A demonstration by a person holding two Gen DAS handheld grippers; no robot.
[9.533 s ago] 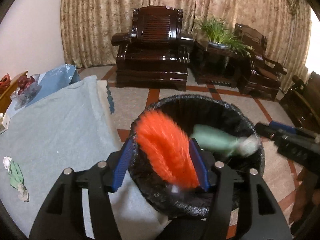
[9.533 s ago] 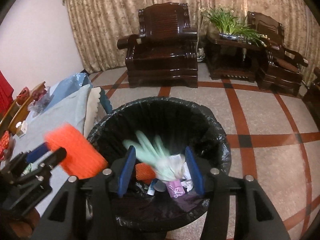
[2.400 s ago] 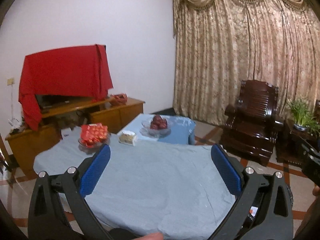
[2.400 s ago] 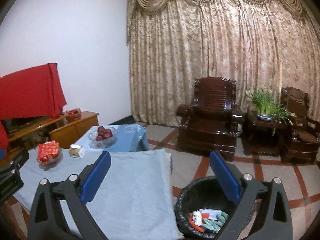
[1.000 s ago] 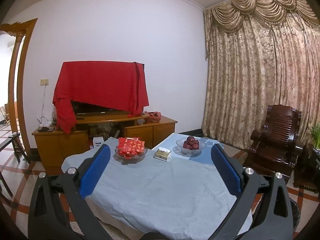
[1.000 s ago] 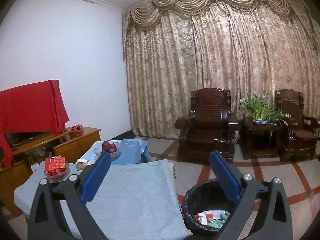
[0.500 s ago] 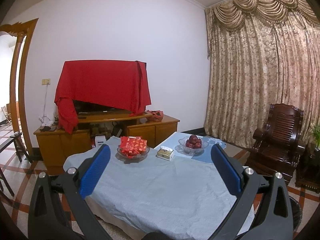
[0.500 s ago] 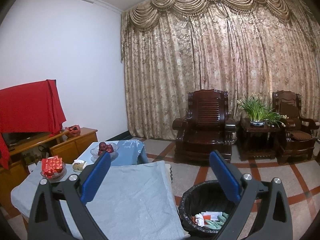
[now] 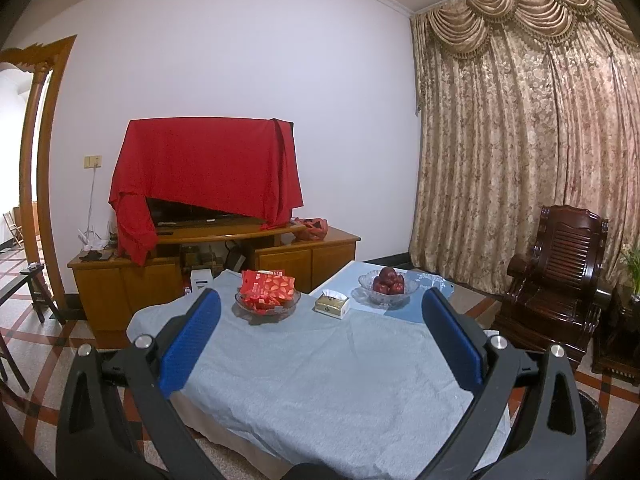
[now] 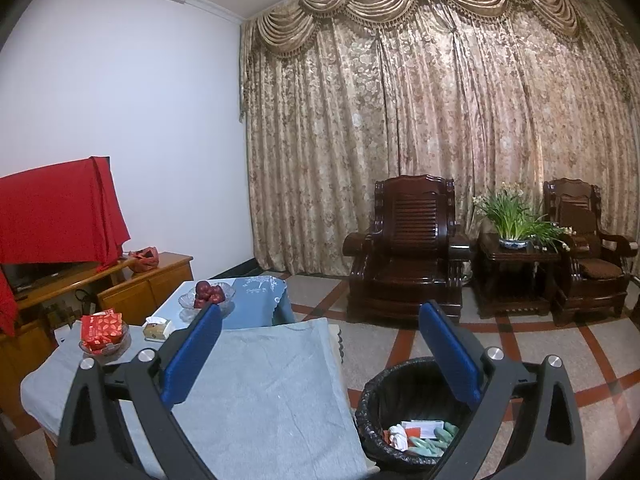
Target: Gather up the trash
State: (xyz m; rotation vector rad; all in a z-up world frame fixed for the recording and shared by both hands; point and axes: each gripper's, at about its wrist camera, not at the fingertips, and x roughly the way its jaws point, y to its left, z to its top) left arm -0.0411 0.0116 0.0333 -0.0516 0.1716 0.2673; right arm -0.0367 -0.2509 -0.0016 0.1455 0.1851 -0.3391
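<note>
A black-lined trash bin (image 10: 380, 396) stands on the floor right of the table and holds several wrappers (image 10: 420, 436), green, white and orange. Its rim also shows at the right edge of the left wrist view (image 9: 592, 420). My left gripper (image 9: 320, 336) is open and empty, held high above the table with the grey-blue cloth (image 9: 320, 380). My right gripper (image 10: 320, 348) is open and empty, above the table's right edge and the bin. No loose trash shows on the cloth.
On the far end of the table are a glass bowl of red packets (image 9: 267, 294), a tissue box (image 9: 332, 303) and a bowl of red apples (image 9: 386, 286). A wooden TV cabinet (image 9: 200, 264) under a red cloth stands behind. Dark wooden armchairs (image 10: 406, 248) and a potted plant (image 10: 512, 216) line the curtain.
Both grippers have let go of the orange and green trash into the bin, opened wide, and risen away from the bin. In the last second the views barely shift.
</note>
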